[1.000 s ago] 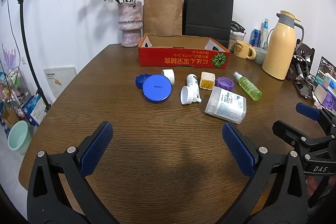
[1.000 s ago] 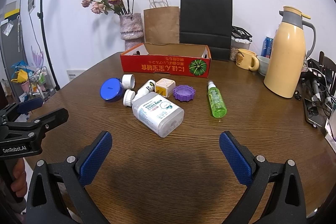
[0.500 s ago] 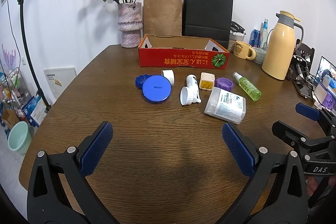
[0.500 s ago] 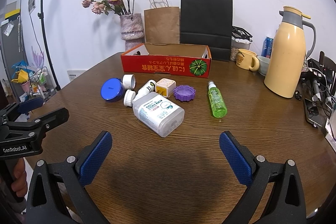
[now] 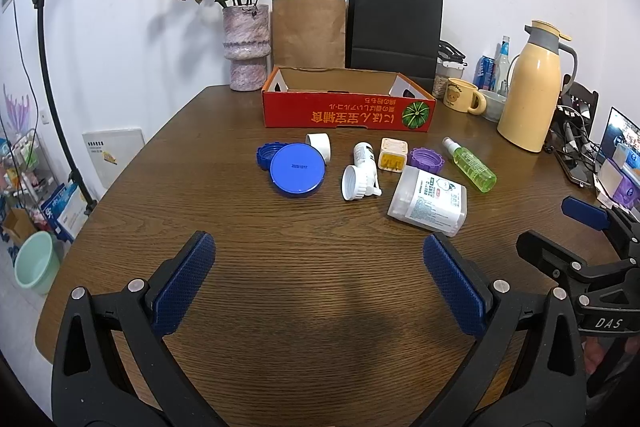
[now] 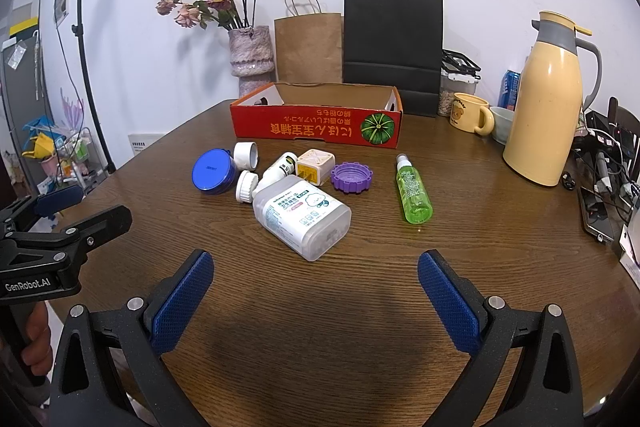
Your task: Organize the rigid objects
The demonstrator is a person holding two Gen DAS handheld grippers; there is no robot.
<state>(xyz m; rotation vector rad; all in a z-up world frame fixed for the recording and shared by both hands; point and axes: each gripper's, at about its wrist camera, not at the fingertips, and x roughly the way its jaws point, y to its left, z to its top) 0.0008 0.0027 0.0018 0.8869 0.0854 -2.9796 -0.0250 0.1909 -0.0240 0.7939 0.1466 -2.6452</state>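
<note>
Left gripper [image 5: 319,269] spread wide, holding nothing — blue round tin [image 5: 297,175] ahead. Right gripper [image 6: 316,285] spread too, empty — white container [image 6: 303,217] lying just ahead, green spray bottle [image 6: 413,194] ahead-right.

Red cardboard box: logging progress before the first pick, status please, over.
Both tongs open, left and right, holding nothing. Red cardboard box shows nothing inside; green spray bottle and cotton swab box on table. Path clear.

Grained wood table [image 5: 320,287], cardboard box [image 5: 348,115], glossy plastic spray bottle [image 6: 413,191], paper bags [image 6: 308,47]
</note>
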